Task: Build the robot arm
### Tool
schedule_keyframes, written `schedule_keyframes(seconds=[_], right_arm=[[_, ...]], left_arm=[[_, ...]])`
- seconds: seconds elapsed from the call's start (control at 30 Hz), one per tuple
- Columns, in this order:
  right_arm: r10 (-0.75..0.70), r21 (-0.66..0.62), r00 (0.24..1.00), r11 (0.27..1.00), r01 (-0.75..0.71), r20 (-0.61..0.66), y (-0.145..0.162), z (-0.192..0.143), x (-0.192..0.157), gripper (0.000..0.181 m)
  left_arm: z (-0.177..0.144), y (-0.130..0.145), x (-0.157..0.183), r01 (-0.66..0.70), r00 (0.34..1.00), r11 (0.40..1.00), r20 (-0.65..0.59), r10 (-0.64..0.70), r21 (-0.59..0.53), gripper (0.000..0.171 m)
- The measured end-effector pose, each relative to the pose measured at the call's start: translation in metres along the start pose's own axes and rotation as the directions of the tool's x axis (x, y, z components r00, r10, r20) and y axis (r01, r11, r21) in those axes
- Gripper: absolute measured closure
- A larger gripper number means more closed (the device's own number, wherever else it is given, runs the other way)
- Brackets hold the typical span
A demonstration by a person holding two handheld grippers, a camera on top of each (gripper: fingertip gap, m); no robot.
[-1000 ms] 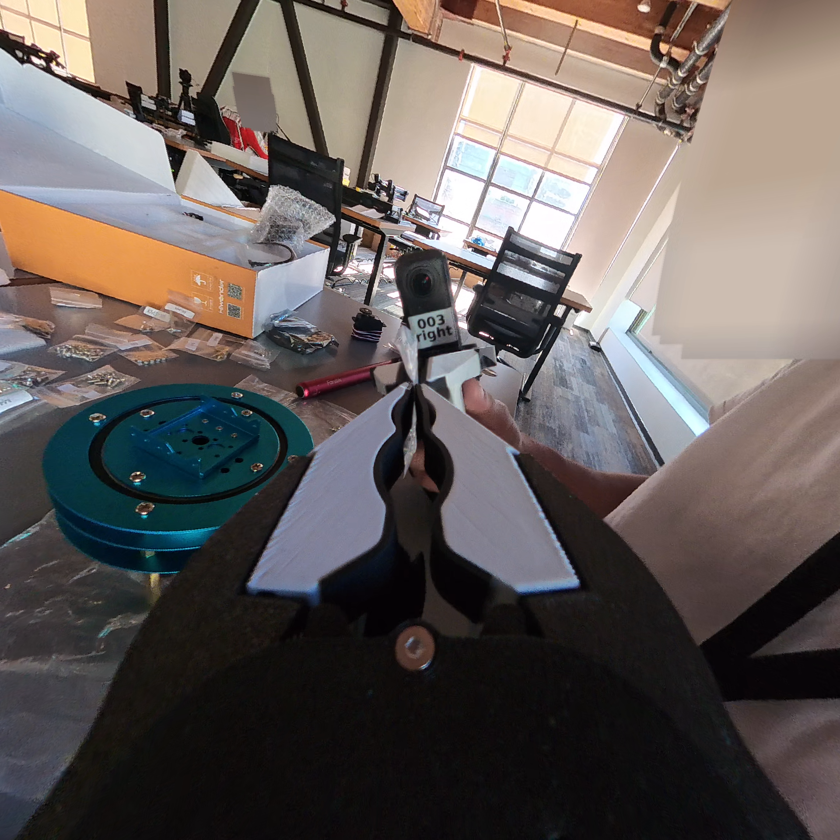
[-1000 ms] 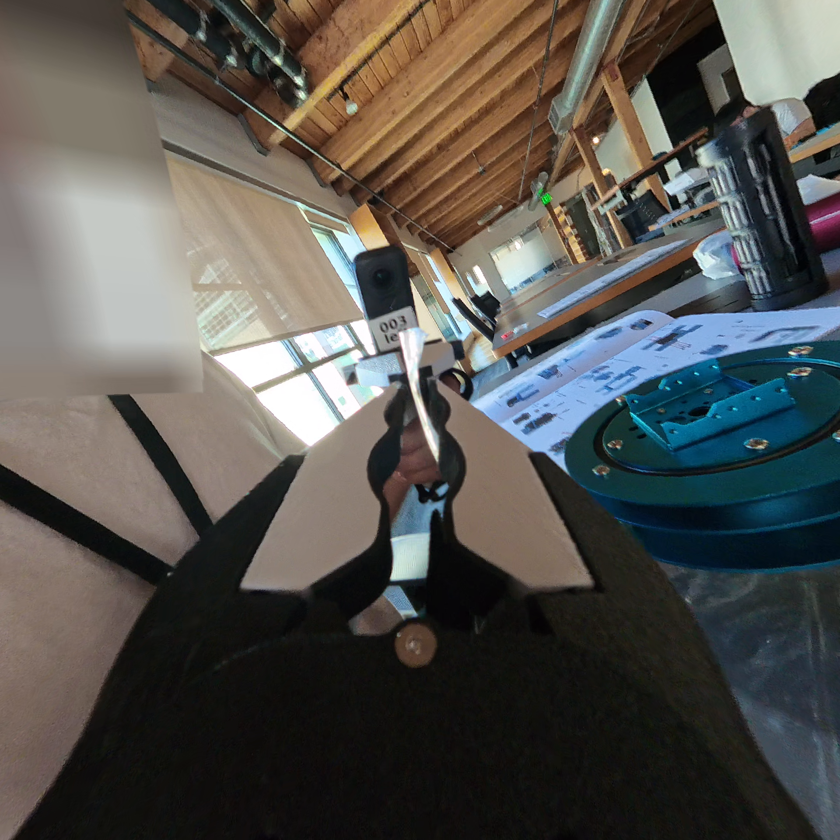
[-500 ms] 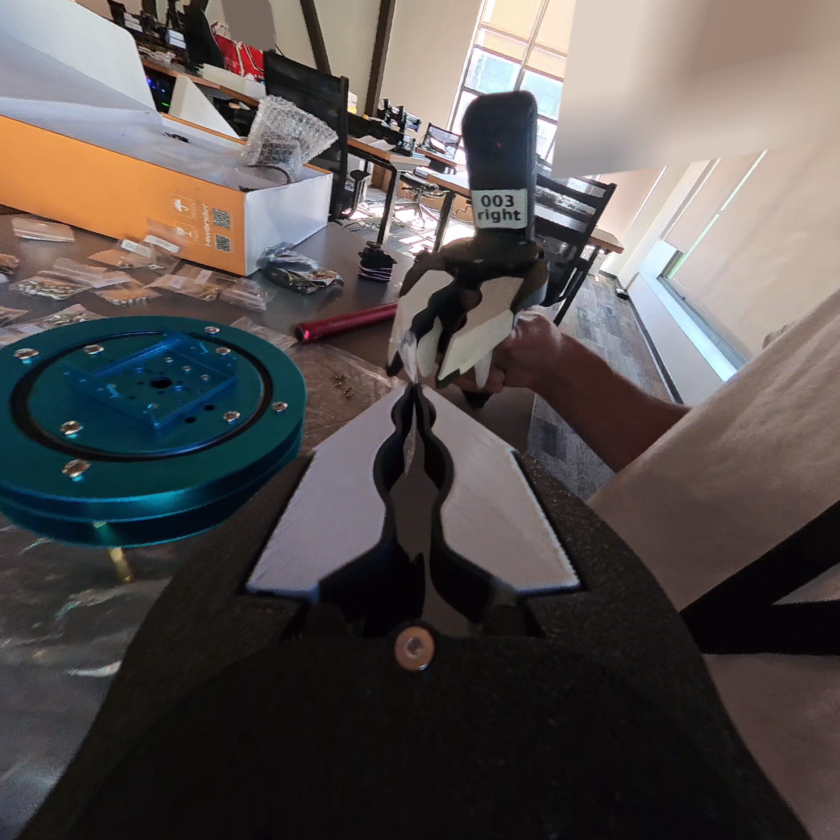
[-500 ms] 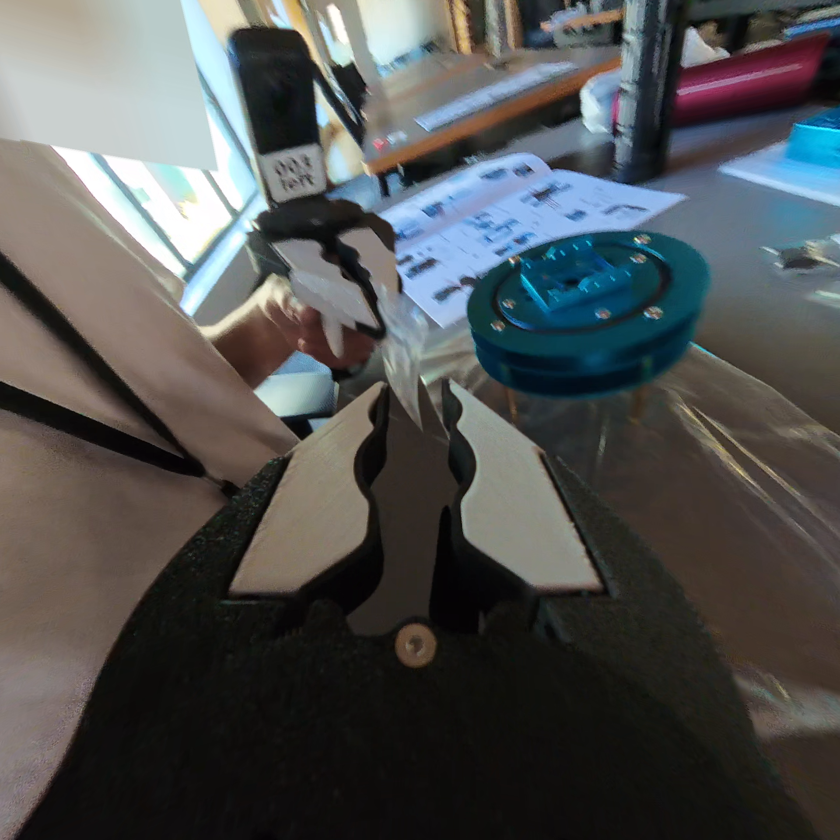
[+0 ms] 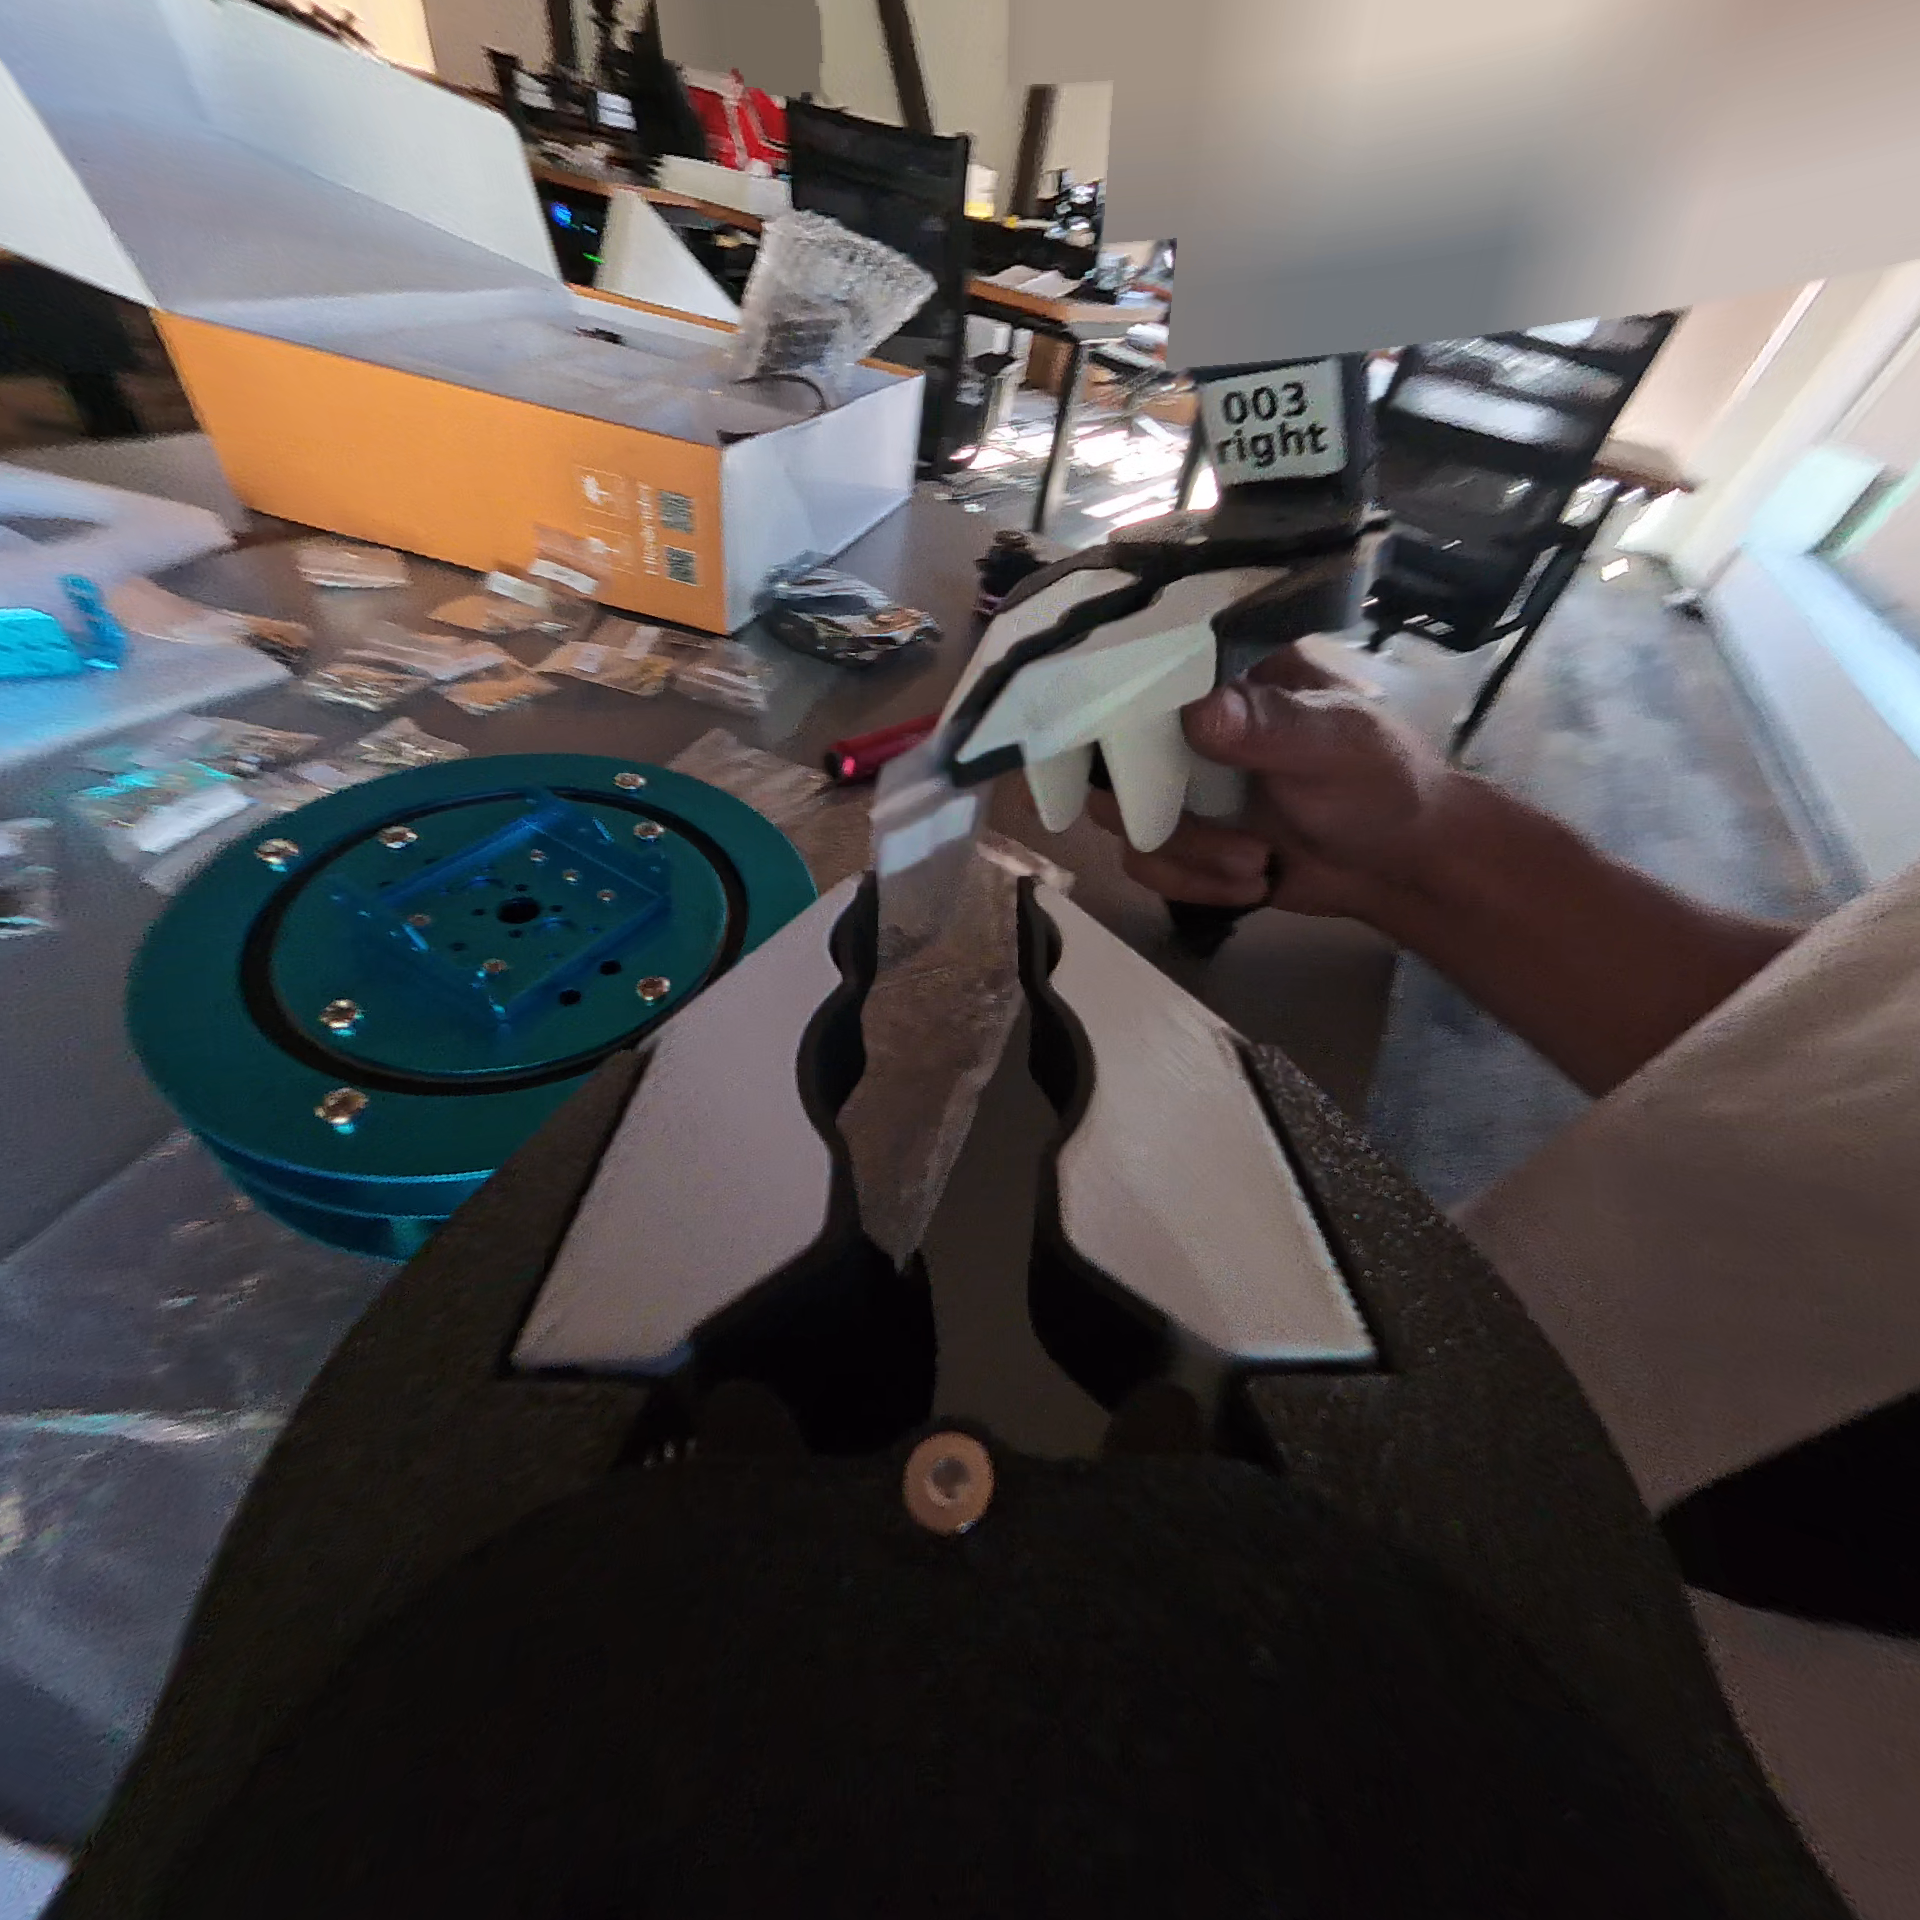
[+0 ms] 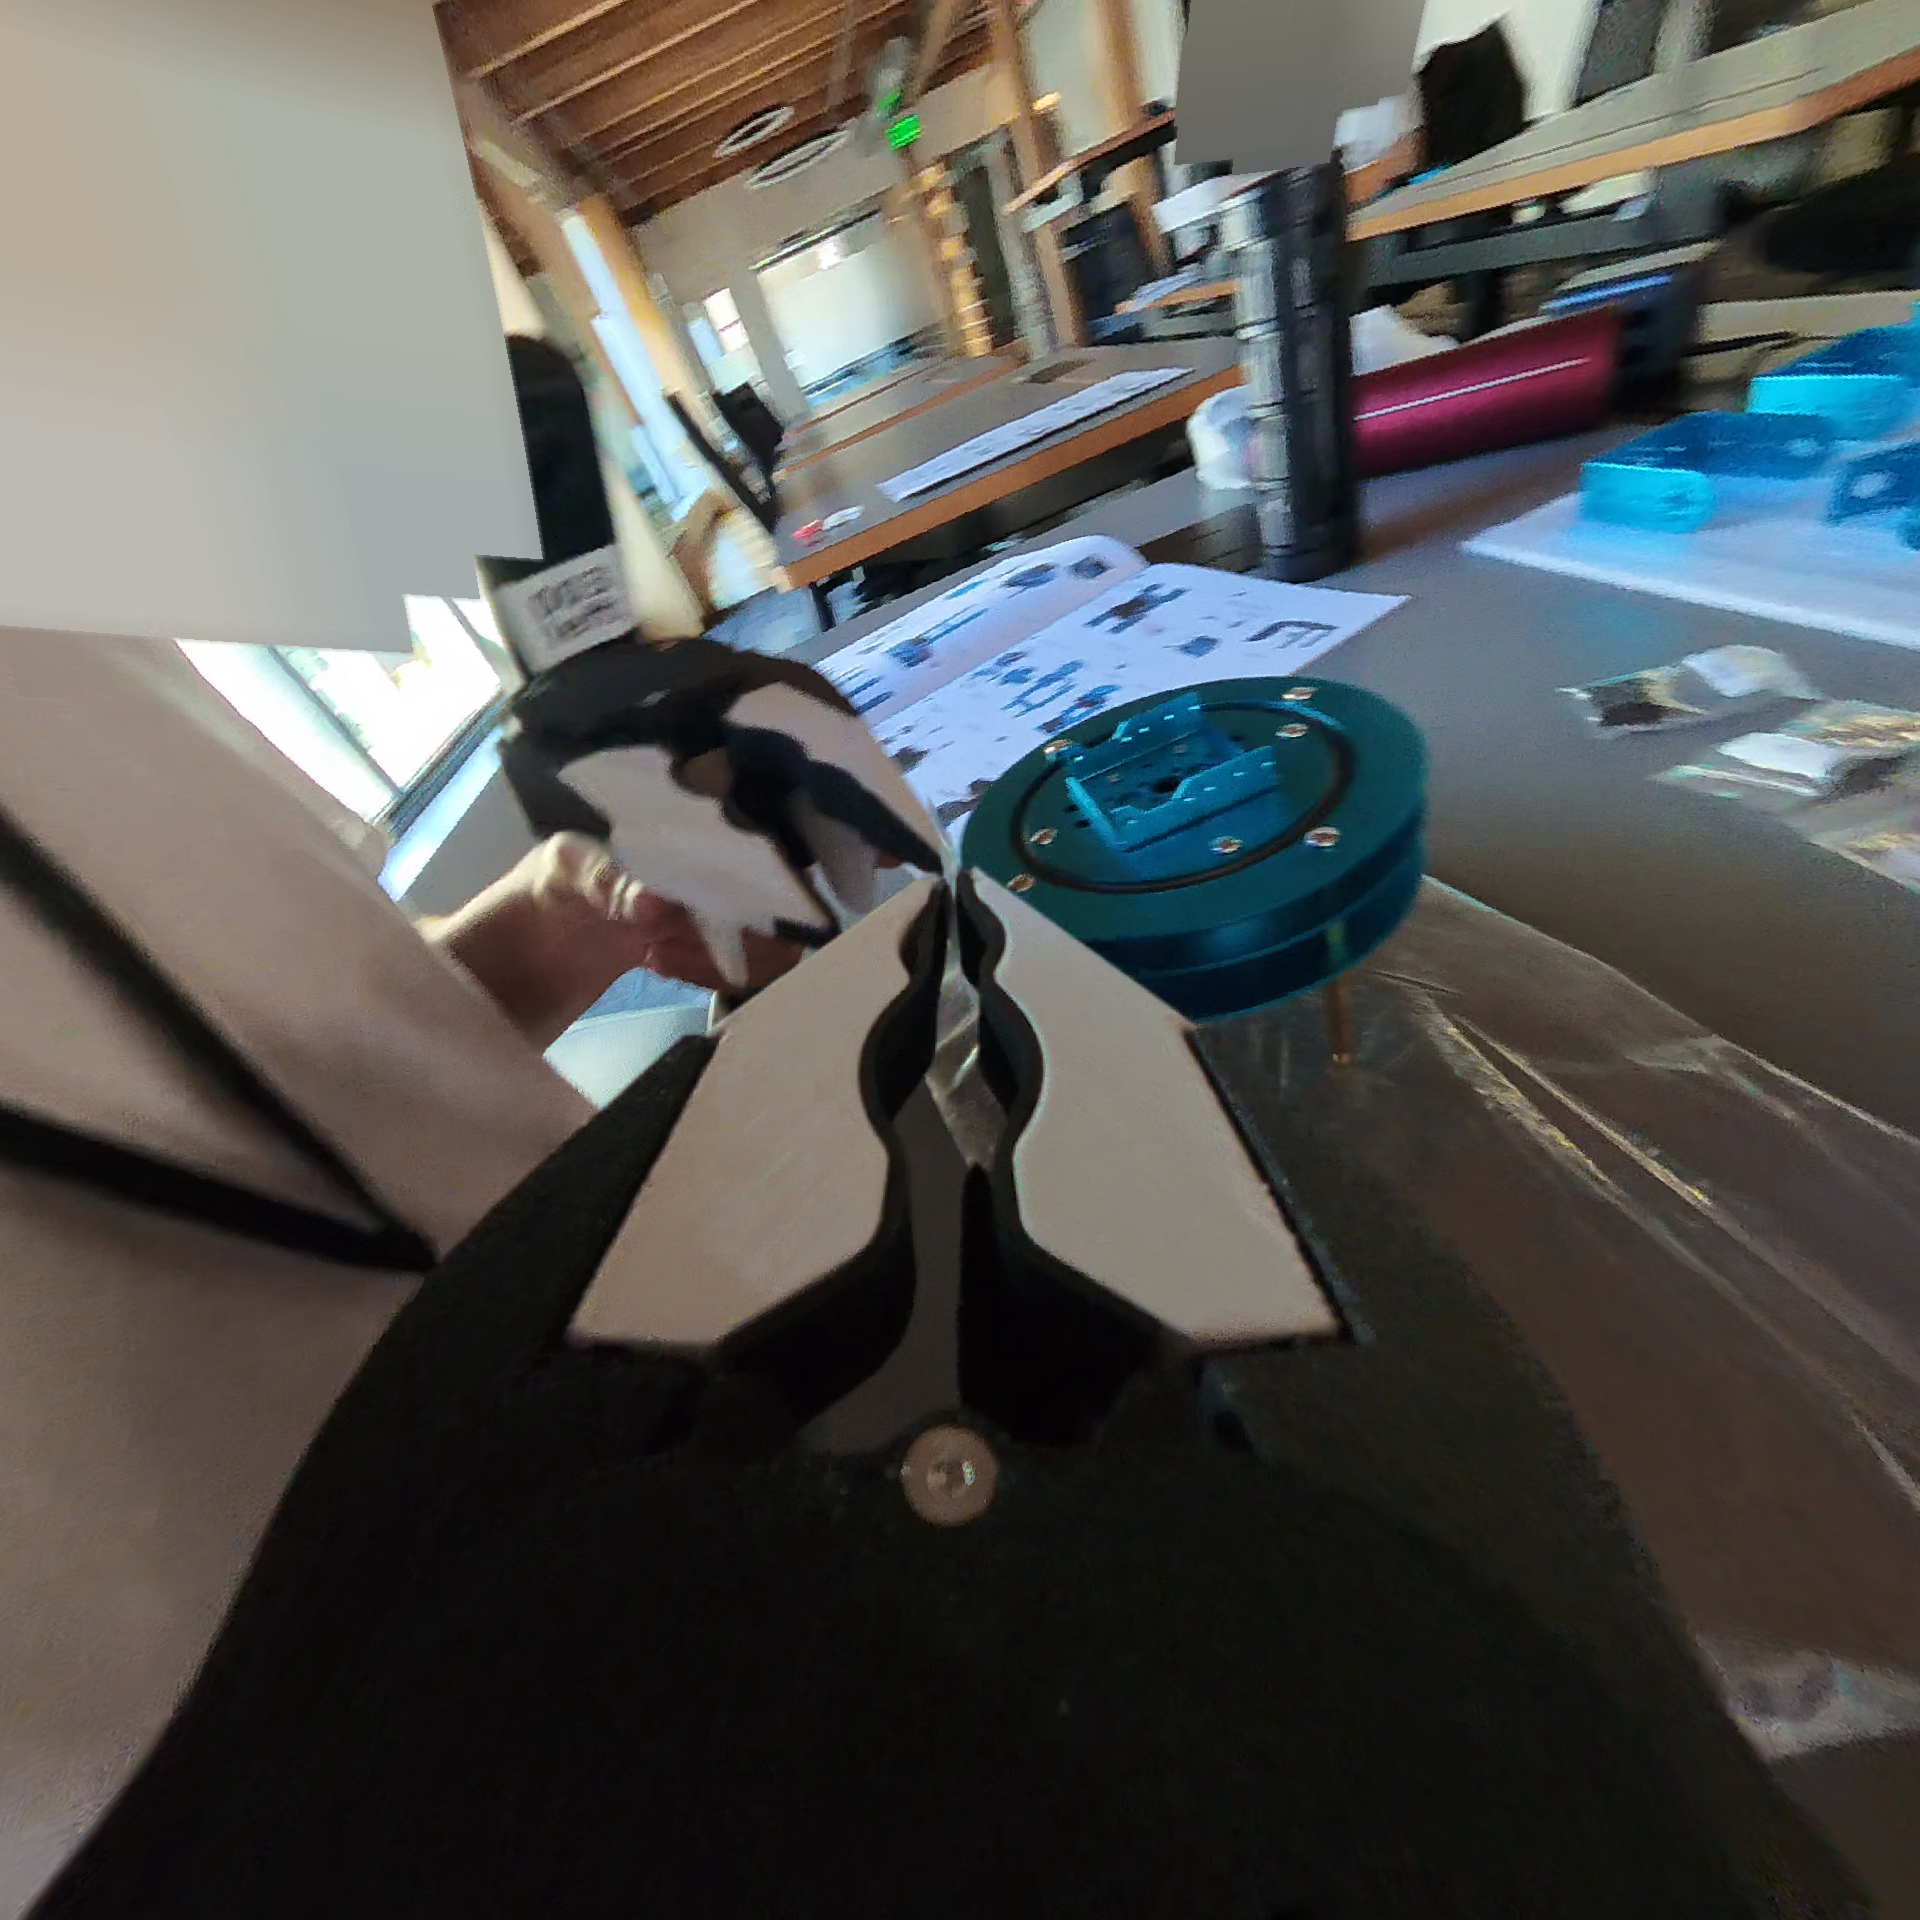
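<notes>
My right gripper [image 6: 953, 883] is shut on the top edge of a small clear plastic bag [image 5: 925, 1039]. In the left wrist view the right gripper [image 5: 935, 774] holds the bag so that it hangs down between my left gripper's fingers. My left gripper [image 5: 943, 894] is open, with its fingers on either side of the bag and apart from it. A teal round base [image 5: 468, 956] with a blue bracket on top stands just left of the left gripper. The base also shows in the right wrist view [image 6: 1195, 821], raised on brass standoffs.
An open orange and white box [image 5: 468, 468], several small bags of screws [image 5: 499, 665] and a red tool [image 5: 883, 743] lie behind the base. A printed manual [image 6: 1091, 634], a black cylinder [image 6: 1299, 384] and blue parts [image 6: 1714, 457] are on the far side. A clear plastic sheet [image 6: 1558, 1143] covers the table. Left and right tips are no more than a few centimetres apart. Both grippers' tips are roughly 40 centimetres from the black cylinder [image 6: 1299, 384].
My left gripper has opened and let go of the bag. My right gripper has shut on the bag's top. Both grippers have tilted down toward the table.
</notes>
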State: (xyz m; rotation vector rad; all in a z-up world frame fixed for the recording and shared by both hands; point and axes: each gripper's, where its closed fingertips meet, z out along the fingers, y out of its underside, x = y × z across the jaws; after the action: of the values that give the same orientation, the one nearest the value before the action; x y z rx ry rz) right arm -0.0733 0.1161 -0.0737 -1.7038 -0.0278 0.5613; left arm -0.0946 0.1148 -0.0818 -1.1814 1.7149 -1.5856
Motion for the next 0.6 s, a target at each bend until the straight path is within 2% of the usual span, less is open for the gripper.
schedule_keyframes(seconds=[0.1,0.2,0.27,0.37,0.43,0.6], right_arm=[[0.094,0.069,0.988,0.994,-0.086,-0.122,-0.006,0.006,0.008,0.181],[0.222,0.116,0.966,0.971,-0.207,-0.133,-0.003,0.016,-0.002,0.181],[0.252,0.129,0.956,0.964,-0.234,-0.148,0.001,0.023,-0.010,0.181],[0.232,0.109,0.951,0.971,-0.213,-0.206,0.011,0.029,-0.019,0.181],[0.234,0.116,0.947,0.970,-0.212,-0.222,0.012,0.028,-0.025,0.181],[0.242,0.122,0.941,0.968,-0.218,-0.237,0.018,0.020,-0.032,0.181]], left_arm=[[0.005,0.002,-0.005,-0.090,0.986,0.996,0.141,0.092,-0.018,0.137],[0.007,0.008,-0.015,-0.133,0.946,0.989,0.289,0.145,-0.059,0.121],[0.008,0.010,-0.012,-0.174,0.927,0.982,0.323,0.189,-0.075,0.115],[0.003,0.006,-0.009,-0.219,0.888,0.974,0.400,0.225,-0.061,0.116],[-0.001,0.007,-0.011,-0.228,0.864,0.971,0.446,0.235,-0.069,0.127],[-0.002,0.017,-0.005,-0.208,0.879,0.973,0.418,0.229,-0.097,0.132]])
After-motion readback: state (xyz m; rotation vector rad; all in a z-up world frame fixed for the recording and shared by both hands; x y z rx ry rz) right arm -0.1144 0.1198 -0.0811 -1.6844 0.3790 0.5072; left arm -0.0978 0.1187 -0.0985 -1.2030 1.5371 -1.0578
